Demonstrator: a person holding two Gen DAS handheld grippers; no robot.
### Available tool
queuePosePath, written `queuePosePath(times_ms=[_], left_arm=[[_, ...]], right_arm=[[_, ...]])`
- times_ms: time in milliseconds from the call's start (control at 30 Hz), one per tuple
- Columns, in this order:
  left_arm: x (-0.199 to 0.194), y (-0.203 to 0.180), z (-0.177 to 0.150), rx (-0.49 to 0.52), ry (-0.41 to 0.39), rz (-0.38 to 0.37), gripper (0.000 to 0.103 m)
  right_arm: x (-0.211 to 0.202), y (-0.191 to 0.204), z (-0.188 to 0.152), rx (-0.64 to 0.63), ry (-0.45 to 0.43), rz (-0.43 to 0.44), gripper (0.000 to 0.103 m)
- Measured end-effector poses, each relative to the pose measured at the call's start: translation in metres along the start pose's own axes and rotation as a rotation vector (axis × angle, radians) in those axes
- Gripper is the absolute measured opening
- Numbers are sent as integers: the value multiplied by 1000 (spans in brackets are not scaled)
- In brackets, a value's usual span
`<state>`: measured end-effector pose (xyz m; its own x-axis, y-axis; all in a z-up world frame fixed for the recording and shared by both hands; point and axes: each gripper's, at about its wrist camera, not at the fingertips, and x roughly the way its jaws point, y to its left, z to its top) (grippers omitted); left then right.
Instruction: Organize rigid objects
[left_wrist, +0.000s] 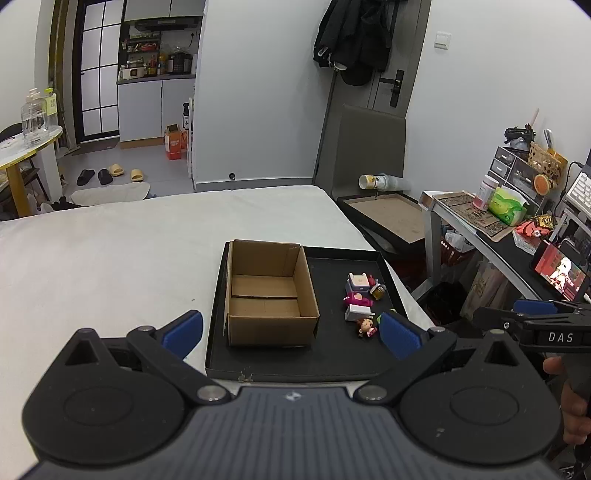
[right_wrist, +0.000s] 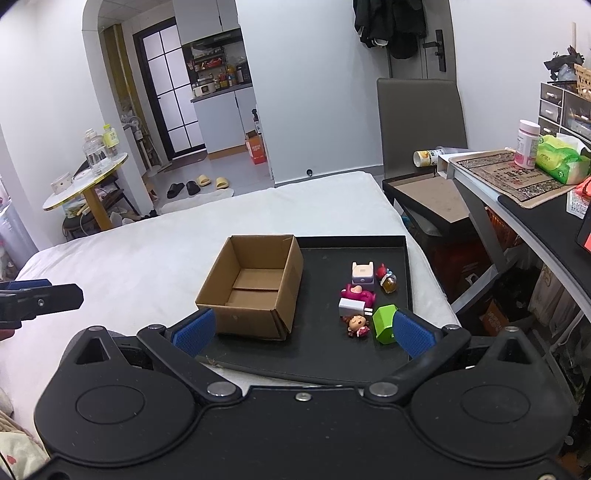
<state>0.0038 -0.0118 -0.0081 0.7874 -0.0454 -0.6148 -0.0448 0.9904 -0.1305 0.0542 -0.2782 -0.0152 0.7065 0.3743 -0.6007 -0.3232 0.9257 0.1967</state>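
Gaping empty, both grippers' fingers (left_wrist: 400, 334) above brown open cardboard box (right_wrist: 255, 288), small toys (right_wrist: 364, 295) beside.

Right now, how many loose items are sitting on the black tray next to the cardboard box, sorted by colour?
Pink or magenta: 2, the toy and the doll
White or pale: 2, the charger and the lilac block
Red: 1
Amber bottle: 1
Green block: 1
Total: 7

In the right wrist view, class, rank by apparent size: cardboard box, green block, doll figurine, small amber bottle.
1. cardboard box
2. green block
3. doll figurine, slightly smaller, though both sit nearest the camera
4. small amber bottle, farther back, so less certain
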Motion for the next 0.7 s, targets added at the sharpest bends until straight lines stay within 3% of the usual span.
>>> queuePosePath(times_ms=[700], left_arm=[[-1, -3, 2, 5, 3, -4, 101]], right_arm=[[-1, -1, 4, 4, -4, 2, 103]])
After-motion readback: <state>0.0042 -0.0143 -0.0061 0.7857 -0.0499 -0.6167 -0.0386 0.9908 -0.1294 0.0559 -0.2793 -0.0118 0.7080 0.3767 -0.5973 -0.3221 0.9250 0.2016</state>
